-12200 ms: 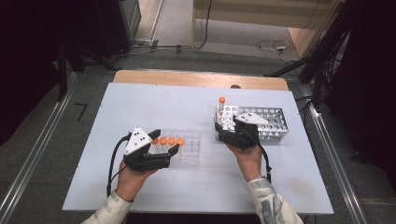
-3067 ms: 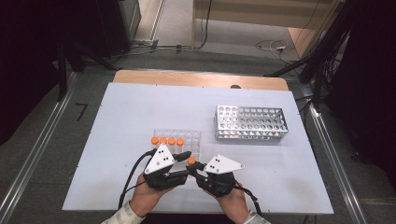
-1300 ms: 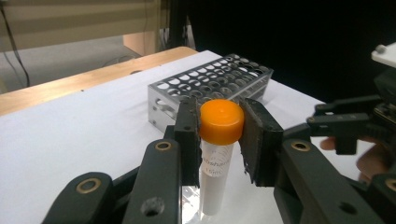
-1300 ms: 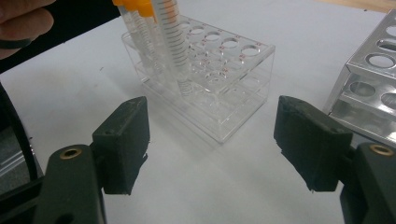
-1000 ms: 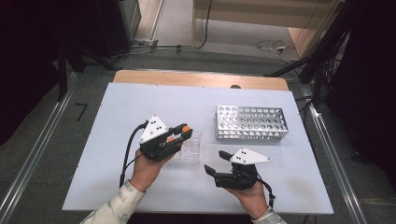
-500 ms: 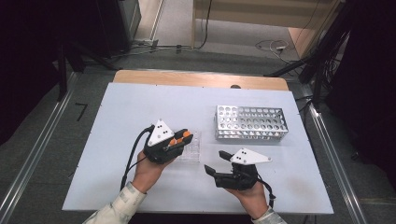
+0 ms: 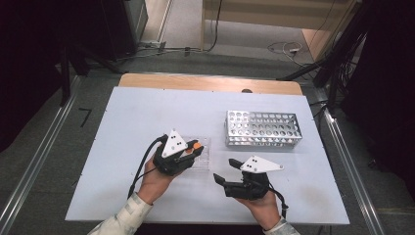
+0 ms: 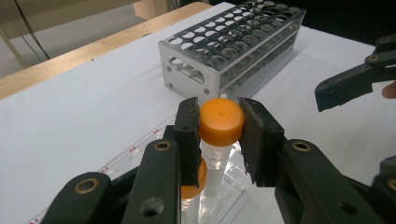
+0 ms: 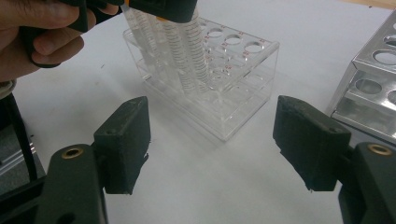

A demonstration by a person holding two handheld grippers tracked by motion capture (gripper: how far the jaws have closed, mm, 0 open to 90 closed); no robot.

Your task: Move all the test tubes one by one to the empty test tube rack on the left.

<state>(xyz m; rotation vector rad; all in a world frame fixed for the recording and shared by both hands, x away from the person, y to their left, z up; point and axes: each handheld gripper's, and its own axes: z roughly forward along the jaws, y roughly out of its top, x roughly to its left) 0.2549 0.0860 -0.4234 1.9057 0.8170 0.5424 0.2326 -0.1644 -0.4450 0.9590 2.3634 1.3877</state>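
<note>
Left gripper (image 8: 219, 128): clamped on orange-capped tube (image 8: 221, 122), now lowered into clear rack (image 9: 243, 112); release pending. Right gripper (image 9: 212, 140): wide, empty.

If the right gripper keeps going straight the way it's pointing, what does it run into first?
Most likely the clear plastic rack, which sits directly ahead between the open jaws of the right gripper, with bare table before it. The metal rack lies off to one side. Depth is hard to judge.

Metal rack (image 7: 262, 129), white table (image 7: 147, 110), floor cables (image 7: 281, 47)
</note>
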